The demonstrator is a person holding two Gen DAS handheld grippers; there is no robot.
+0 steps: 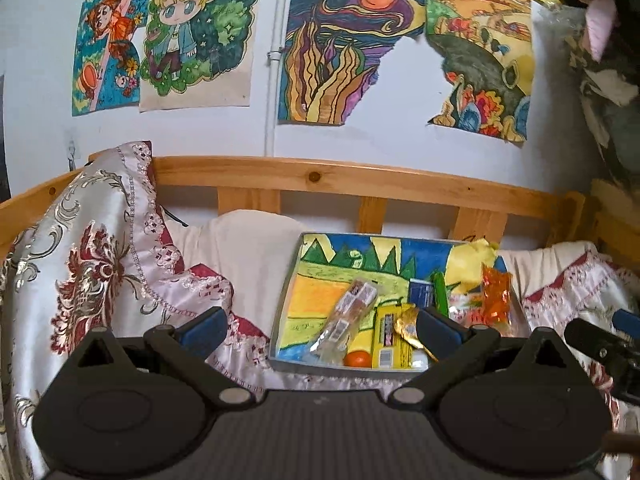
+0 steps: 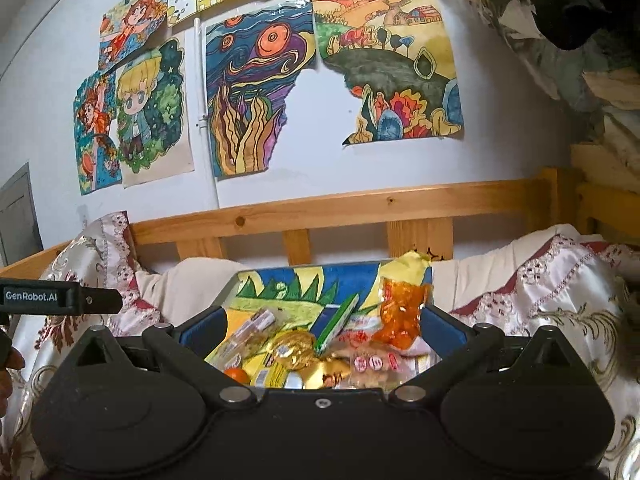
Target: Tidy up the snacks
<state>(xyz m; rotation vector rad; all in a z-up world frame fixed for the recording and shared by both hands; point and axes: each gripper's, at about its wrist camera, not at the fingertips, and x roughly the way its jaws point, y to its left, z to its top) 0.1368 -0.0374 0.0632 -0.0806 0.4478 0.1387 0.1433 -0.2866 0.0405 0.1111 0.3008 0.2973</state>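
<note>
A shallow grey tray (image 1: 280,320) lined with a coloured drawing lies on the bed and holds several snacks. Among them are a clear wrapped bar (image 1: 348,308), a yellow packet (image 1: 390,340), a small orange fruit (image 1: 357,359), a gold wrapper (image 1: 408,330), a green stick (image 1: 440,292) and an orange crinkly bag (image 1: 496,300). My left gripper (image 1: 320,328) hangs open just before the tray's near left corner, nothing between its fingers. My right gripper (image 2: 322,330) stands open over the tray (image 2: 230,286), framing the gold wrapper (image 2: 294,350), green stick (image 2: 338,320) and orange bag (image 2: 402,314).
A shiny embroidered cover (image 1: 92,264) and a white cushion (image 1: 244,256) lie left of the tray. A wooden bed rail (image 1: 320,178) runs behind it, below a wall of drawings (image 1: 340,48). Dark clothes (image 1: 608,60) hang at the right. The left device (image 2: 60,300) shows at the right view's left edge.
</note>
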